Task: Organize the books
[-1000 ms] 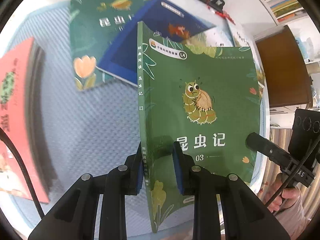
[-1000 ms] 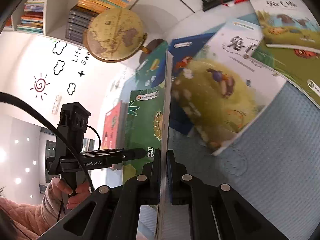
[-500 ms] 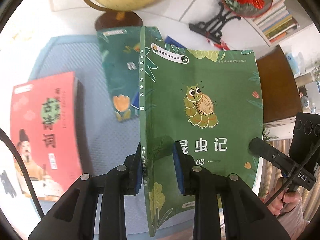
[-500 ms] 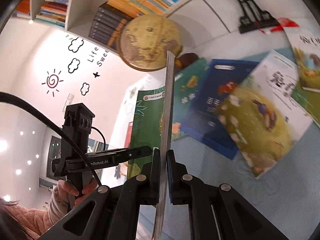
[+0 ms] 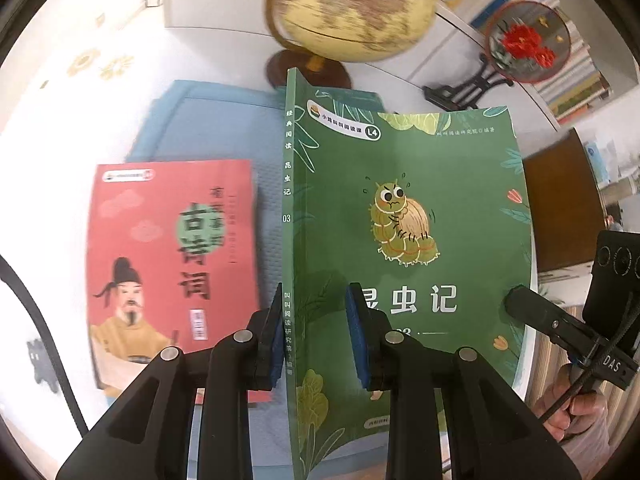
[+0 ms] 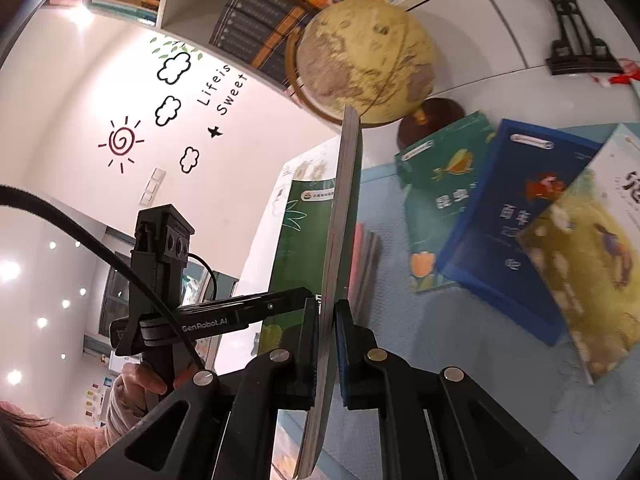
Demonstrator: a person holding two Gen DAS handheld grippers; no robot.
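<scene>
- Green book [image 5: 404, 240] held by both: left gripper [image 5: 316, 340] pinches spine end, right gripper [image 6: 326, 344] clamps pg edge.
- vs 1 s ago: book carried left; scattered pile [image 6: 500, 232] now off to right, red book [image 5: 172, 264] directly beside/under.
- Judgement: mid-transfer, likely stacking onto red book on blue mat [image 5: 208, 128]; not set down yet.

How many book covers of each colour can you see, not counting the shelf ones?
green book: 1
red book: 1
teal book: 1
blue book: 1
yellow book: 1
Total: 5
</scene>
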